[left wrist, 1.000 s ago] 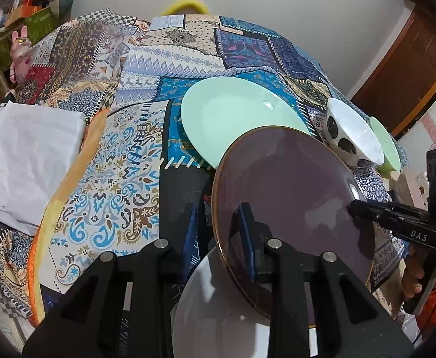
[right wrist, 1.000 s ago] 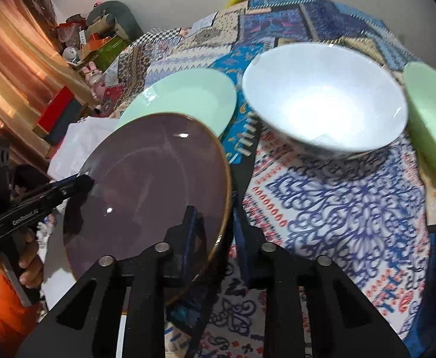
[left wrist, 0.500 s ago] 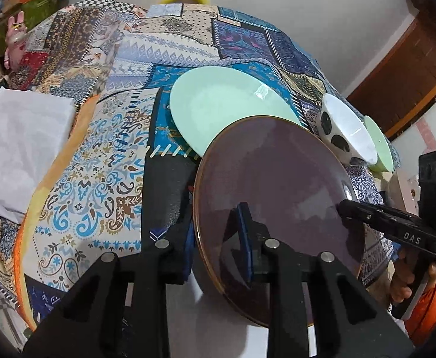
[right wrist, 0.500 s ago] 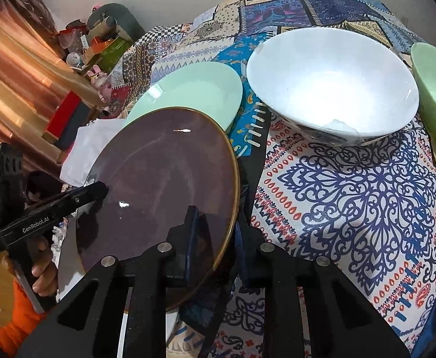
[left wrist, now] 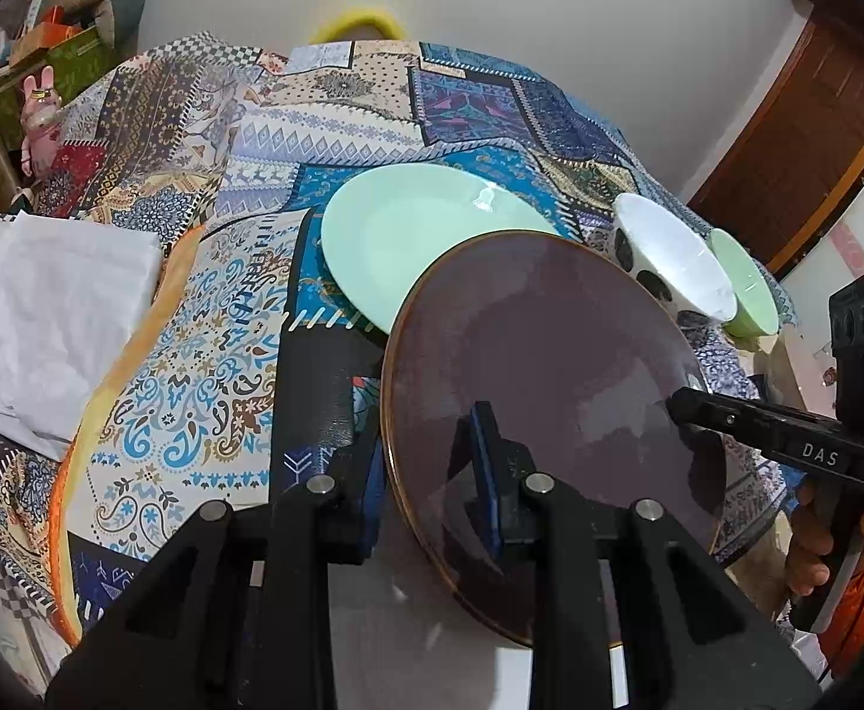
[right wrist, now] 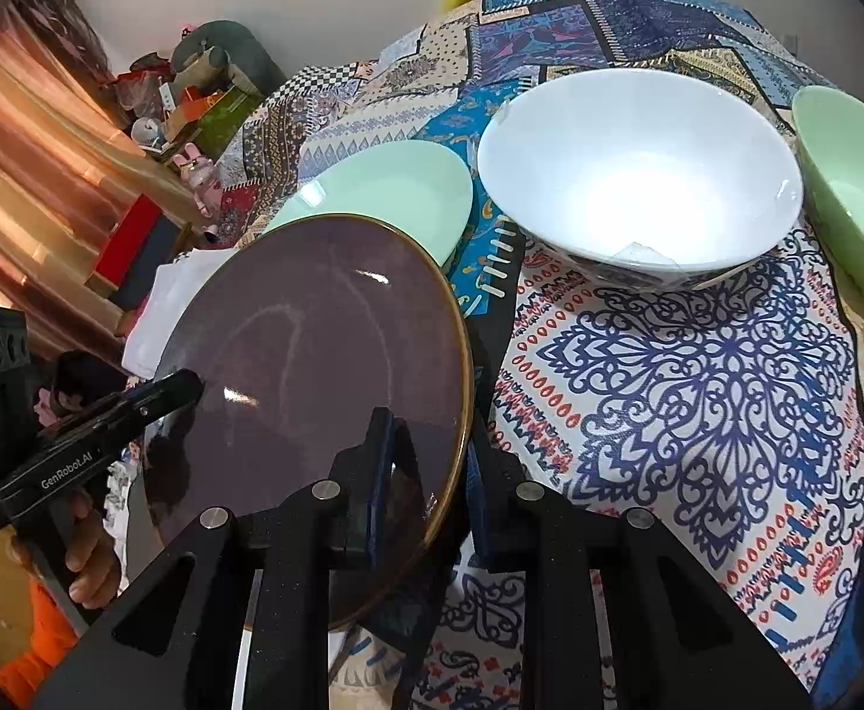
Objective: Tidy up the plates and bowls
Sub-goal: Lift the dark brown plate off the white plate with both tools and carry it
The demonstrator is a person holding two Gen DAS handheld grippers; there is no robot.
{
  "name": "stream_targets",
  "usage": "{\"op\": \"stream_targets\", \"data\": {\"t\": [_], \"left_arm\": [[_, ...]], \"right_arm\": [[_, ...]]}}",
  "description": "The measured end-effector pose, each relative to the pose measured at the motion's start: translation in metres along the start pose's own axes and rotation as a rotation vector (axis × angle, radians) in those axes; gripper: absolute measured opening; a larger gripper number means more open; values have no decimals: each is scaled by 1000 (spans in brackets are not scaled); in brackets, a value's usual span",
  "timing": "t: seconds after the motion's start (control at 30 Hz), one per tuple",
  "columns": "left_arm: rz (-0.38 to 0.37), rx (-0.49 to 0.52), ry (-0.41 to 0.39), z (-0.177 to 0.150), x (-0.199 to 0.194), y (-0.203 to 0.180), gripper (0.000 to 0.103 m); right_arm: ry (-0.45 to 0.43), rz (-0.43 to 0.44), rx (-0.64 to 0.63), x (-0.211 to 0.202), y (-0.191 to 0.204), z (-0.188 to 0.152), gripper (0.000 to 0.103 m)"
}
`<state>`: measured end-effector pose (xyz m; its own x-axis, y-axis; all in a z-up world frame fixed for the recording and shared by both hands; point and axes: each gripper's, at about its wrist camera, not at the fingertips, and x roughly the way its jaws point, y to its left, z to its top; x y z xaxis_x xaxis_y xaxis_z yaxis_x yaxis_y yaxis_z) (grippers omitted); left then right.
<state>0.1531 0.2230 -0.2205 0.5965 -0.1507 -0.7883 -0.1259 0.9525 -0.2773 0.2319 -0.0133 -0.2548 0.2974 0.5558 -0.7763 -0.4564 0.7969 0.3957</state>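
Above the near edge of the bed (left wrist: 207,355), which is covered with a patchwork cloth of many patterns, the dark purple plate (left wrist: 550,367) with a thin gold rim is held tilted in the air by both grippers. The left gripper (left wrist: 426,467) is closed on the left rim of this plate, with one blue pad on the upper face and the other finger under the rim. The right gripper (right wrist: 426,473) is closed on the opposite rim in the same way, and in the left wrist view its black tip touches the plate at the right side. Under the raised plate a white plate (left wrist: 432,651) lies at the near edge of the bed, partly hidden by the gripper bodies. Behind the purple plate, more to the middle of the bed, a mint green plate (left wrist: 408,236) lies flat on the cloth, and the purple plate covers its near part in both views. Toward the right side of the bed stands a white bowl (right wrist: 639,177) with black spots on its outer wall, and just beside it, nearer to the right edge, a light green bowl (right wrist: 852,189). A folded white cloth (left wrist: 41,319) lies at the left edge of the bed.
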Motion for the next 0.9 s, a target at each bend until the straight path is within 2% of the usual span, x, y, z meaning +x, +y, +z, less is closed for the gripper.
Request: {"op": "stream_targets", "data": {"t": [0.4, 0.9], "left_arm": [[-9, 11, -31, -6, -24, -24, 26], [-44, 37, -22, -24, -38, -67, 26]], "right_arm": [[-40, 2, -12, -28, 1, -6, 21], [-68, -5, 17, -63, -16, -28, 21]]}}
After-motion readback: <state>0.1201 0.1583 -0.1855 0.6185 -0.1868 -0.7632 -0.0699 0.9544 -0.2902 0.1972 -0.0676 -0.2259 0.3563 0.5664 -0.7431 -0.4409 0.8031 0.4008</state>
